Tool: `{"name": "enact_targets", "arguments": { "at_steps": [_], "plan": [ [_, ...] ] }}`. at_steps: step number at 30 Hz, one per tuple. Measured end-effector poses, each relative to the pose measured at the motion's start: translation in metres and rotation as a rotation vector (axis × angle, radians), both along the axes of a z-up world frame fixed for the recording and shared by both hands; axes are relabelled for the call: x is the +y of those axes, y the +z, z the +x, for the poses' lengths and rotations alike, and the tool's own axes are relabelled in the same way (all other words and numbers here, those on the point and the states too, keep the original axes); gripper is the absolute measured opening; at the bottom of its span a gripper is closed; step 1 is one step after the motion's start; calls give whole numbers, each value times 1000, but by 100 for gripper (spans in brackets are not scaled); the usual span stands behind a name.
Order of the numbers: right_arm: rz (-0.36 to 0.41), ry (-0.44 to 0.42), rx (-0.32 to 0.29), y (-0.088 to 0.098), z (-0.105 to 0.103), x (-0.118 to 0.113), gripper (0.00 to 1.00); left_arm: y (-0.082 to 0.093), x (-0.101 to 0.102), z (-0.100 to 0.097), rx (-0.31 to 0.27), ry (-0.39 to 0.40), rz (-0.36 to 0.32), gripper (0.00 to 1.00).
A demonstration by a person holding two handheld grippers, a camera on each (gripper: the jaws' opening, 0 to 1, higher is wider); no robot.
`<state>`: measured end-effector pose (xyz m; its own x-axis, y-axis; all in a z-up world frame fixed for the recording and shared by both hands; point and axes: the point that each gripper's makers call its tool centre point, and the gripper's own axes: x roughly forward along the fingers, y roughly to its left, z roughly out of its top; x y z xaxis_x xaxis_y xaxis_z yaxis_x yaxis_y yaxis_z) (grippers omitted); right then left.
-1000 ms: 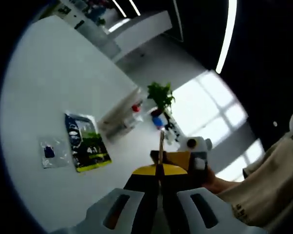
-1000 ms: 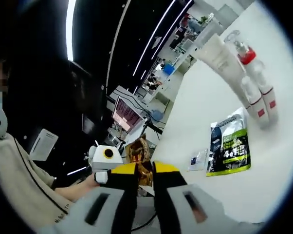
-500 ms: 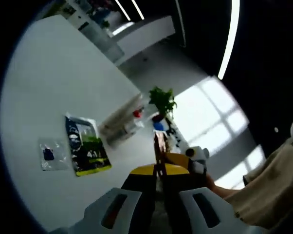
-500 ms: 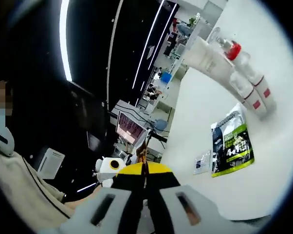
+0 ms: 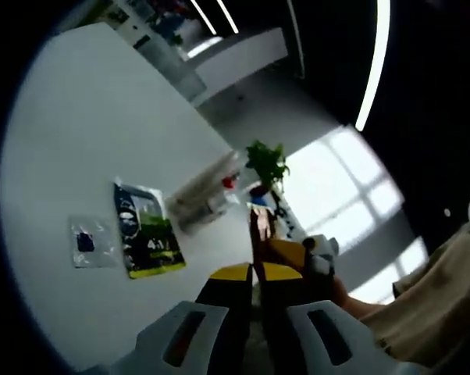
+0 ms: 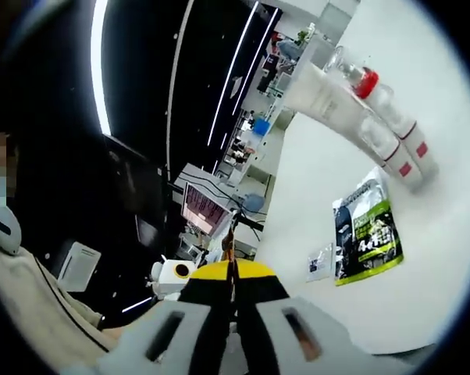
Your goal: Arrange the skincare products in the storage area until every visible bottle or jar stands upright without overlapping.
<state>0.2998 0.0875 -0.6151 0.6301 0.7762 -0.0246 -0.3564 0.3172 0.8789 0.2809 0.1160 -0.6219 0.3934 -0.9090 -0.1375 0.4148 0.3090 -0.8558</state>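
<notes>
My left gripper is shut on a thin gold-brown sachet, which I see edge-on, held up off the white table. My right gripper is shut on the same sachet. Each gripper faces the other: the right one shows in the left gripper view and the left one in the right gripper view. On the table is a group of skincare items: a white tube, a red-capped bottle and clear bottles with red labels. Whether they stand or lie, I cannot tell.
A green and black pouch lies flat on the table, with a small clear sachet beside it. A potted plant stands beyond the table. A person's beige sleeve is at the right.
The right gripper's jaws closed from slightly apart onto the sachet, which turned from face-on to edge-on. Both views shifted a little; the table items stayed put.
</notes>
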Motion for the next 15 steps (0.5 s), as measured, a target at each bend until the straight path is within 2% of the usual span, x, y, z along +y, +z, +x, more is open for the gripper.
{"name": "enact_targets", "arguments": {
  "at_steps": [11, 15],
  "plan": [
    [-7, 6, 4, -4, 0, 0, 2, 0, 0, -2, 27, 1, -23, 0],
    [-18, 21, 3, -5, 0, 2, 2, -1, 1, -3, 53, -2, -30, 0]
  ]
}}
